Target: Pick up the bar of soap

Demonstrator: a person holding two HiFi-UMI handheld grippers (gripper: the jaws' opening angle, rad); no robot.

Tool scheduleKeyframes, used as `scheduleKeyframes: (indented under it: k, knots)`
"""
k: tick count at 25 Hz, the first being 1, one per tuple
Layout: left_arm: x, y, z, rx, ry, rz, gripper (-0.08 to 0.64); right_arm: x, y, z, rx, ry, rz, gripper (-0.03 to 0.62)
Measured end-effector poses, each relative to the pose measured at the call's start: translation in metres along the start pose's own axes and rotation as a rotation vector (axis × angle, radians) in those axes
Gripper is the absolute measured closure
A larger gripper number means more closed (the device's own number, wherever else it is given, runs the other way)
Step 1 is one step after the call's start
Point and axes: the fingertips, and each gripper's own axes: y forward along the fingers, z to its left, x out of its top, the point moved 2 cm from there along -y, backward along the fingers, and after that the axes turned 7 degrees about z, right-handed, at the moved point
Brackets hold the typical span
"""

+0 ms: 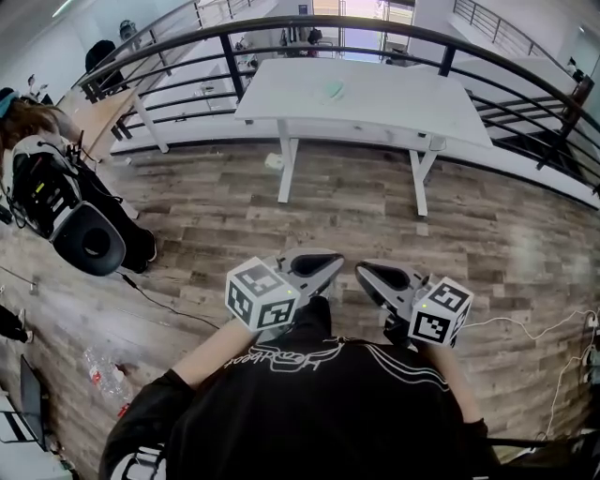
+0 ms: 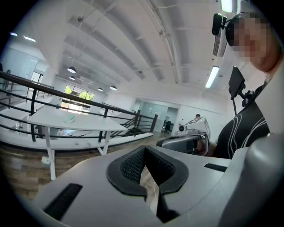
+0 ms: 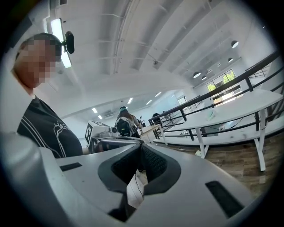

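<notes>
- Soap location: the pale green oval bar of soap lies on the far half of the white rectangular table, near the middle of the top.
- Table position: the table stands on the wood-plank floor in front of a black metal railing, well ahead of both grippers.
- Left gripper: held close to the chest of the person in the black top, its square-marker cube nearest the body.
- Left jaws: the left gripper view shows the grey left gripper with its black ribbed pads meeting at the tips. The jaws are closed and nothing is between them.
- Soap relative to the left jaws: in that view the bar of soap sits on the table far to the left of the jaw line and well apart from it.
- Right gripper: held just beside the left one, tips nearly facing, with its marker cube on the outer side.
- Right jaws: the right gripper view shows the right gripper with its pads together at the tips. The jaws are closed and empty.
- Soap relative to the right jaws: the bar of soap rests on the table far to the right of the jaws, well apart from them.
- Contact: neither gripper touches the soap or the table.
</notes>
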Motion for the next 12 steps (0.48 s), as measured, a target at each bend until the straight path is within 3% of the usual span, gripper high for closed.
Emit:
scheduleKeyframes:
  k: [12]
  knots:
    - [0.042, 0.052, 0.138, -0.042, -0.050, 0.022, 0.552, 0.050, 0.076, -0.121, -0.024, 0.074, 0.021, 0.575]
